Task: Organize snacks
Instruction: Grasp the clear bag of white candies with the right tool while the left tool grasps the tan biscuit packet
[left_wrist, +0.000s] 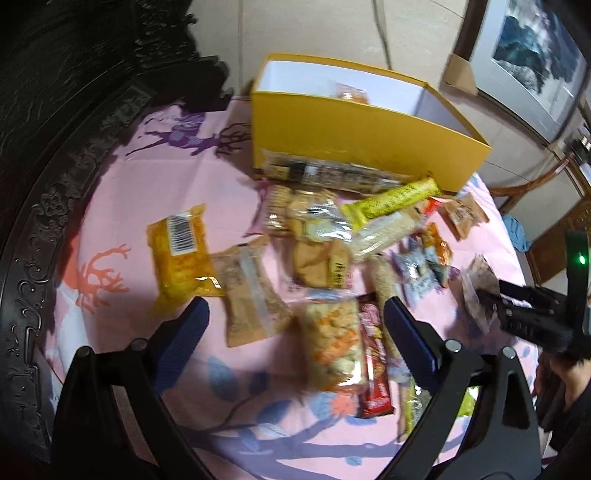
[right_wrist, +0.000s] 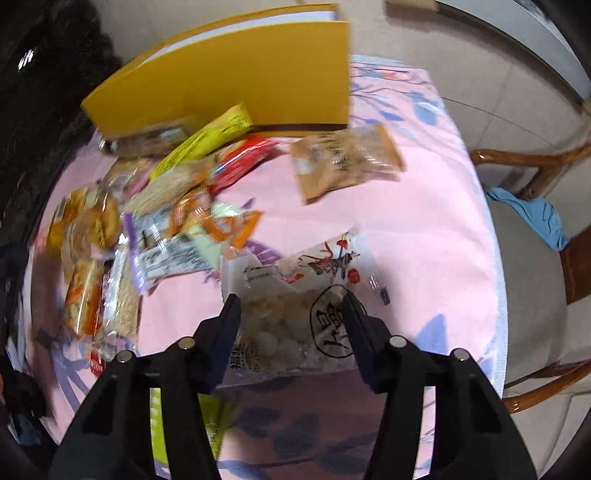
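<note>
the right gripper (right_wrist: 291, 310) points steeply down at a clear packet of pale round snacks (right_wrist: 299, 295) lying on the pink printed tablecloth (right_wrist: 406, 221). its two fingers stand on either side of the packet's near end; whether the pads press on it i cannot tell, since the wrapper spreads wider than the gap. in the left wrist view this same gripper reaches in from the right edge with the packet at its tip.

the left gripper (left_wrist: 295, 317) hangs with its jaws wide apart and nothing gripped. between its fingers lie a clear bag of orange-speckled puffed snacks (left_wrist: 332, 343) and, just beside it, a red wrapped bar (left_wrist: 375, 362). just left of these is a tan packet (left_wrist: 247, 295), and further left an orange-yellow bag with a barcode label (left_wrist: 181, 254), apart from the heap.

beyond that, the main pile lies loosely overlapped: a bag of brown pastries (left_wrist: 317, 258), a purple-and-white wrapper (right_wrist: 162, 251), an orange-and-white sachet (right_wrist: 221, 221), a long pale crisp bar (left_wrist: 384, 229) and a yellow-green bar (left_wrist: 391, 199) resting across the top. a brown kraft-coloured packet (right_wrist: 343, 158) lies by itself to the right of the pile.

furthest back on the cloth stands an open yellow box (left_wrist: 351, 136) with a white inside; one small packet (left_wrist: 351, 92) shows in it. a dark-labelled pack (left_wrist: 332, 173) lies against the box's front wall. a wooden chair with a blue cloth (right_wrist: 532, 218) stands off the table's right side.
</note>
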